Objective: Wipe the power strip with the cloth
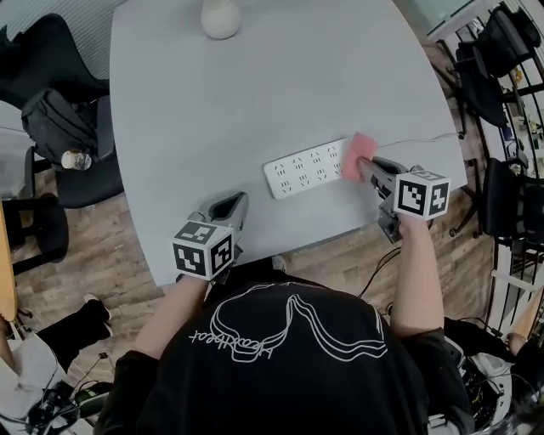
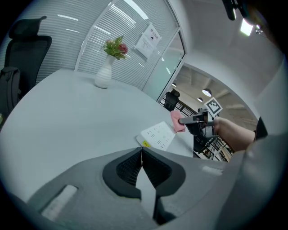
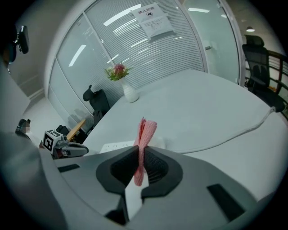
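Pink cloth (image 1: 359,155) was pinched upright in the closed jaws of the right gripper (image 1: 372,167), over the right end of the white strip (image 1: 306,168), right of centre in the head view. That strip lay flat on the grey table (image 1: 255,85) near its lower edge (its cable (image 1: 425,138) ran off right). Left gripper (image 1: 231,206), lower left and apart from the strip, had jaws pressed together on nothing. A vase (image 1: 220,17) stood at the top edge.
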Action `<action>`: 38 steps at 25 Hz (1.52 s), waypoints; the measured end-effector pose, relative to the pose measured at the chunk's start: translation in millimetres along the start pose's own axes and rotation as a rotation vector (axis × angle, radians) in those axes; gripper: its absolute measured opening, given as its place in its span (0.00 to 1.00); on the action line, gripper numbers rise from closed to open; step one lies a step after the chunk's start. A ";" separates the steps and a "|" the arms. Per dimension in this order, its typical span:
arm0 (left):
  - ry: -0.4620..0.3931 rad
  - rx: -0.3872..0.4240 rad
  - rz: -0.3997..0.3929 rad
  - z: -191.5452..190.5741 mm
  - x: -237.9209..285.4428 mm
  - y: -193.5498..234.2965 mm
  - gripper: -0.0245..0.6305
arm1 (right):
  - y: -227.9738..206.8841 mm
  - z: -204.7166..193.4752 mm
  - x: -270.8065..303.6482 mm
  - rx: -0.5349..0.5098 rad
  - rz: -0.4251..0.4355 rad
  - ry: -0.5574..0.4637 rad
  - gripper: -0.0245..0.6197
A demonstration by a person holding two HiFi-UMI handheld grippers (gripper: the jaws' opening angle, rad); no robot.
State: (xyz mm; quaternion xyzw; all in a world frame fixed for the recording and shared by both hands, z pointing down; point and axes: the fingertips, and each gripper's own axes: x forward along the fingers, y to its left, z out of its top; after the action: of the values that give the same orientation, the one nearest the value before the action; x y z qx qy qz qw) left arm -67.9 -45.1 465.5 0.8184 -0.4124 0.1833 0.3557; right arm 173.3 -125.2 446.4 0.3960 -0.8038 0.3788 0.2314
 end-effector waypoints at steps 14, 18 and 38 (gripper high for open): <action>-0.013 -0.021 0.019 -1.7 -5.7 7.6 0.06 | 107.2 -9.6 36.2 -0.132 0.226 0.059 0.10; -0.016 -0.029 0.027 -4.3 -7.0 9.9 0.06 | 125.7 -21.9 52.8 -0.140 0.268 0.093 0.10; -0.014 -0.054 0.044 -11.0 -10.0 20.3 0.06 | 146.7 -51.0 97.8 -0.211 0.292 0.215 0.10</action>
State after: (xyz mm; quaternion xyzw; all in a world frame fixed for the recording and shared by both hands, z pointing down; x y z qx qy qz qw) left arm -90.3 -39.9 475.8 0.8005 -0.4377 0.1741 0.3706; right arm 1.1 -71.3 480.5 0.2061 -0.8586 0.3620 0.2987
